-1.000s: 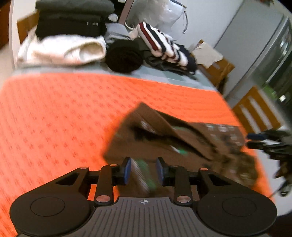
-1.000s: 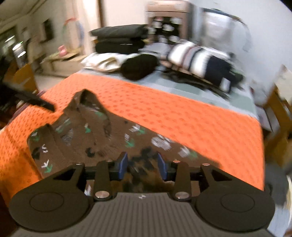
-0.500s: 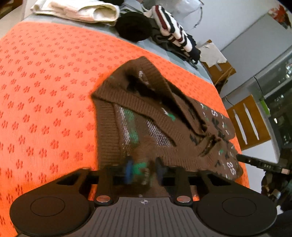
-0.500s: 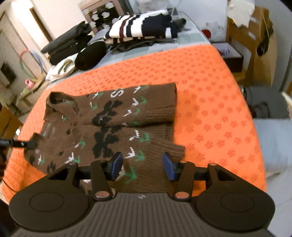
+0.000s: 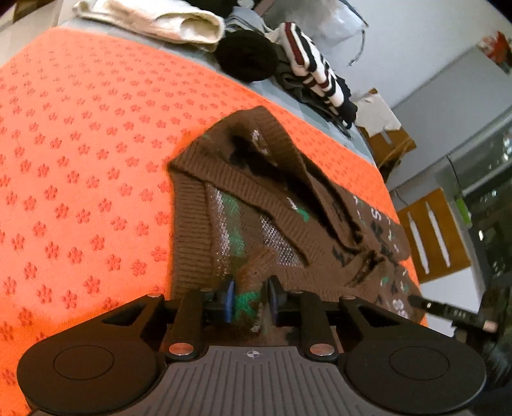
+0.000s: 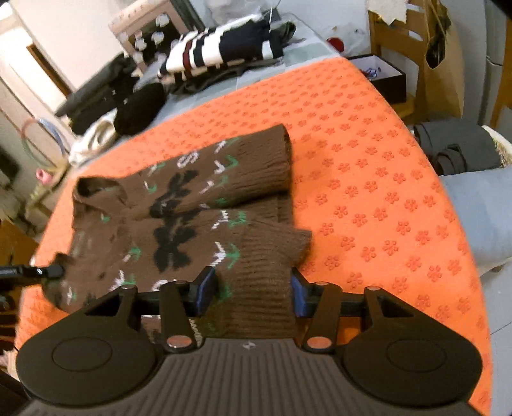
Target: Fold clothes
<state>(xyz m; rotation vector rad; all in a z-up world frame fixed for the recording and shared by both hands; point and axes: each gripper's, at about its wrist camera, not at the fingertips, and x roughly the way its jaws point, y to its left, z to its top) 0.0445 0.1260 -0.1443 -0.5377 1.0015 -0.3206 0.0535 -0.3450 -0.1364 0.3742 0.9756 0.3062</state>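
Note:
A brown knitted sweater (image 5: 256,198) with green, white and black motifs lies spread on the orange flower-patterned cover (image 5: 80,144). My left gripper (image 5: 250,296) is shut on the sweater's near edge by the neck opening. In the right wrist view the sweater (image 6: 179,217) lies flat, with one sleeve folded across its body. My right gripper (image 6: 252,291) stands open over the ribbed hem, its blue pads wide apart and the fabric between them. The left gripper's tip (image 6: 48,271) shows at the sweater's far left end. The right gripper (image 5: 448,312) shows dark at the right edge of the left wrist view.
Beyond the cover lie a striped garment (image 6: 217,51), a black bundle (image 5: 246,56) and a cream towel (image 5: 166,22). A wooden chair (image 5: 432,236) stands past the right edge. Dark grey clothes (image 6: 457,147) and a paper bag (image 6: 441,48) are off to the right.
The sweater has come down from a lifted, moving state to lie flat on the cover. My right gripper has let go of the hem and opened wide. The left gripper keeps its hold.

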